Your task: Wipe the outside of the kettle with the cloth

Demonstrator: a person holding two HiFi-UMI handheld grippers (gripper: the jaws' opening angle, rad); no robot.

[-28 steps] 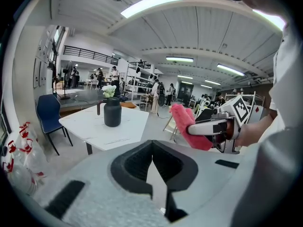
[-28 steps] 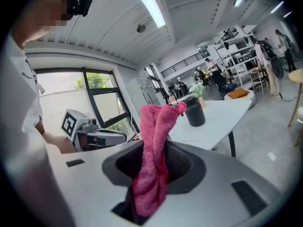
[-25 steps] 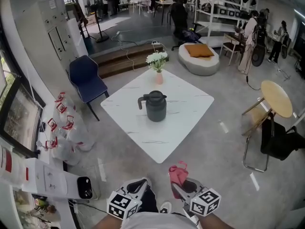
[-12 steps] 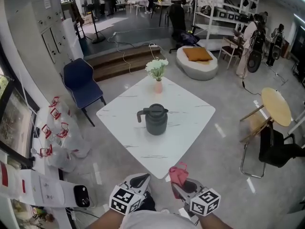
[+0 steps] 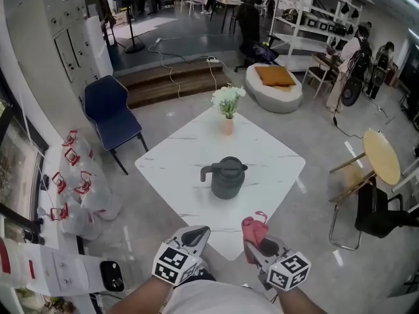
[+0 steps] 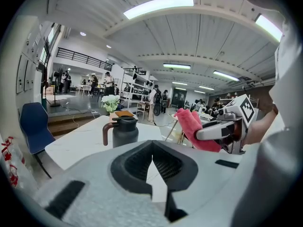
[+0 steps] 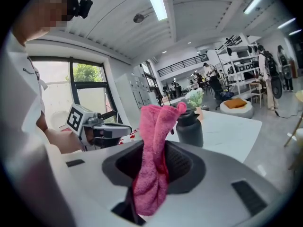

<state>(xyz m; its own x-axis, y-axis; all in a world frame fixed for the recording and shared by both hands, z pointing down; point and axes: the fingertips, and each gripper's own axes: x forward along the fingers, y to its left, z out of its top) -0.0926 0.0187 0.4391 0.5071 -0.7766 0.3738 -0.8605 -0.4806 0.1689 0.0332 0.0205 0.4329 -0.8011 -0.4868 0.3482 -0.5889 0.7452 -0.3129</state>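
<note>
Nearly at kettle (image 5: 228, 178), cloth (image 5: 253, 230) ready.
Right gripper (image 5: 254, 246) clamps cloth upright for wiping; left gripper (image 5: 198, 233) closed, empty, spare.

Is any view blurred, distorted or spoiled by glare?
Head view: sharp, edges bent; the dark grey kettle reads clearly. Left gripper view: round fisheye, black corners, bright ceiling light strips. Right gripper view: same fisheye; window overexposed, pink terry cloth sharp.
</note>
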